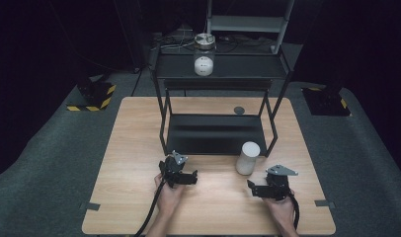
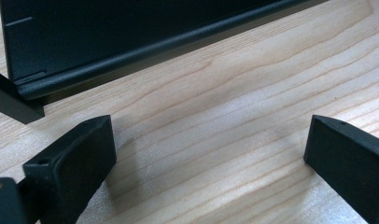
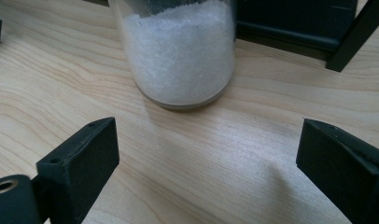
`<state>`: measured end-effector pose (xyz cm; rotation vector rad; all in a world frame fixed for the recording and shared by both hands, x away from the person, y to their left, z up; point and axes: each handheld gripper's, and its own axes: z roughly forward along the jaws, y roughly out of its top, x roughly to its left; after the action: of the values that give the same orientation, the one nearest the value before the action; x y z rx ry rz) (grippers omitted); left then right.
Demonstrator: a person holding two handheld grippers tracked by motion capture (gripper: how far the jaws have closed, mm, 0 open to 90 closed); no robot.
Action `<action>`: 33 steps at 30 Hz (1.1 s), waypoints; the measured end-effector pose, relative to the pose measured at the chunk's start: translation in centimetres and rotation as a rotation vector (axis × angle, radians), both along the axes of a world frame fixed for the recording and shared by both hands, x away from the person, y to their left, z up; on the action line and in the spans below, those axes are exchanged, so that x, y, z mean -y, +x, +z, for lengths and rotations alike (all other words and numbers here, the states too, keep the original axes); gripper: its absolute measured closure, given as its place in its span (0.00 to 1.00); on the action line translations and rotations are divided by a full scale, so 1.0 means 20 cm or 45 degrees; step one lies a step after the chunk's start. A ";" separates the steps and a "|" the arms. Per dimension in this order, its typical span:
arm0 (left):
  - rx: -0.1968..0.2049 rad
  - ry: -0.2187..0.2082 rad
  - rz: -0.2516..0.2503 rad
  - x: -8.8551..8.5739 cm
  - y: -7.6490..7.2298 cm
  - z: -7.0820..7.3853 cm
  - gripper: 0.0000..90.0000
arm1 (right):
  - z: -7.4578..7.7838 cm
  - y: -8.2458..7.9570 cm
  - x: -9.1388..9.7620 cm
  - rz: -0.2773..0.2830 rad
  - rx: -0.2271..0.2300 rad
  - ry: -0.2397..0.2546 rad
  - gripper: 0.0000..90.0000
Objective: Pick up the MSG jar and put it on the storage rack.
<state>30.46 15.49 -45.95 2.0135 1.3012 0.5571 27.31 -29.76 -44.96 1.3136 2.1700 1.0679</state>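
Wooden table (image 1: 134,148), white jar (image 1: 248,158), open right hand-held gripper (image 1: 252,186)

The wooden table (image 1: 139,148) holds a black shelf rack (image 1: 216,133) and a white jar (image 1: 247,158), just ahead of the right gripper (image 1: 260,186).

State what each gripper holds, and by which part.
Nothing is held. The right gripper stands open short of the white jar, apart from it; the left gripper is open over the bare table.
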 end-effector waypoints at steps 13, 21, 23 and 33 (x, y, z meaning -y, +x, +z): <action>0.000 0.001 0.001 0.00 0.00 0.00 0.02 | -0.01 0.02 -0.01 -0.002 0.006 0.047 0.07; 0.001 0.001 0.001 0.00 0.00 0.00 0.02 | 0.01 0.04 -0.03 0.006 0.025 0.070 0.08; 0.001 0.001 0.000 0.00 0.00 0.00 0.02 | 0.01 0.04 -0.04 0.005 0.032 0.078 0.09; 0.000 0.001 0.000 0.00 0.00 0.00 0.02 | 0.02 0.06 -0.06 -0.008 0.055 0.105 0.10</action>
<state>30.44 15.48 -45.94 2.0140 1.3012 0.5582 28.53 -28.49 -44.55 1.3197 2.1094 1.1833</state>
